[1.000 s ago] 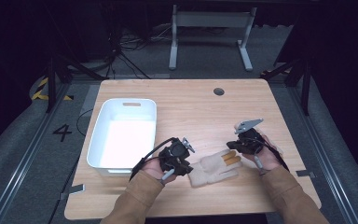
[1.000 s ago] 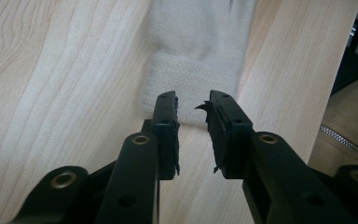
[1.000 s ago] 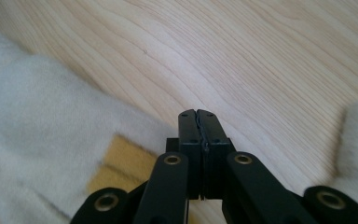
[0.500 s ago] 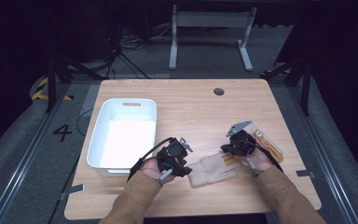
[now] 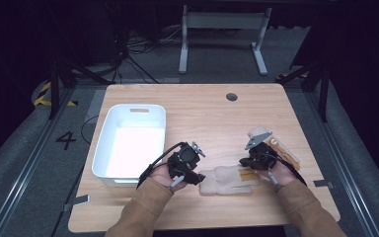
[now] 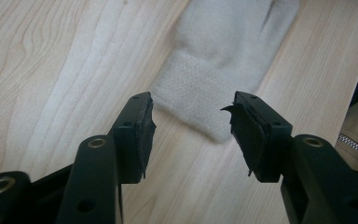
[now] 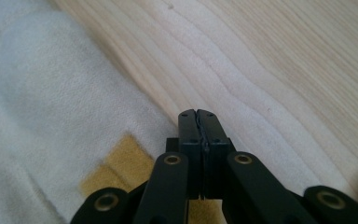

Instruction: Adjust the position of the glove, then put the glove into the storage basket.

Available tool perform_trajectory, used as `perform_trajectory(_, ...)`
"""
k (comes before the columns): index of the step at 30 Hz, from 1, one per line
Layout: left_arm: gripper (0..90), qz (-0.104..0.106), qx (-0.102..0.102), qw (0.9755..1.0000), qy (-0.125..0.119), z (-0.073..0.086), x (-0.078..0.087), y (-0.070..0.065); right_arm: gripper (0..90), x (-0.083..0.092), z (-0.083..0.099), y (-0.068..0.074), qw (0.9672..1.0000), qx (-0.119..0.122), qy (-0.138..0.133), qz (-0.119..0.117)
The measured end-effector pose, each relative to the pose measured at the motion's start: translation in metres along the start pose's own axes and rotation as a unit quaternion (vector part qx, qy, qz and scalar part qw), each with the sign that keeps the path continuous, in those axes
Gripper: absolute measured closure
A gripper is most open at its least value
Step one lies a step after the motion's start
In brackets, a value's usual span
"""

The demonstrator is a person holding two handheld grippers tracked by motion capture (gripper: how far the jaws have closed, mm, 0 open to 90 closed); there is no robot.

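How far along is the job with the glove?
Nothing is in the white bin yet. The cream glove lies flat on the table; the left gripper has just been opening its jaws, the cuff ahead ungripped. The right gripper is shut, empty, over it. Picking up and moving seem left.

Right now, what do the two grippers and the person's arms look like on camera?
Both grippers are black. The left gripper trails a black cable; its flat jaws carry ragged black pads and brass-coloured pivot screws. The right gripper carries a grey three-cornered plate on top. Both forearms wear tan sleeves.
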State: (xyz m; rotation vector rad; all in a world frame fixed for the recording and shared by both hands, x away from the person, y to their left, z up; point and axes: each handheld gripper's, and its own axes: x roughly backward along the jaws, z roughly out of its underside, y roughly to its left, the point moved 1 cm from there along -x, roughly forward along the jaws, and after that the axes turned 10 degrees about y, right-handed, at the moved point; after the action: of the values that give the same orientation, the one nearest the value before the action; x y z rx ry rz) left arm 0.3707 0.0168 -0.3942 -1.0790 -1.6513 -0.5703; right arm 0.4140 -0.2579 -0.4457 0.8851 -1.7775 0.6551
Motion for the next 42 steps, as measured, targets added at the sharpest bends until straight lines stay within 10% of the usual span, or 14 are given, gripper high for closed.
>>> perform_trajectory(29,44.2,0.002,0.000,1.0000,-0.003,-0.001,0.004,0.004,80.3,0.033,0.019,-0.009,0.9980,-0.027,-0.057,0.009)
perform_trajectory(42,44.2,0.004,-0.001,1.0000,-0.005,-0.003,0.003,0.003,69.6,0.057,0.032,-0.025,0.9856,-0.091,-0.128,0.064)
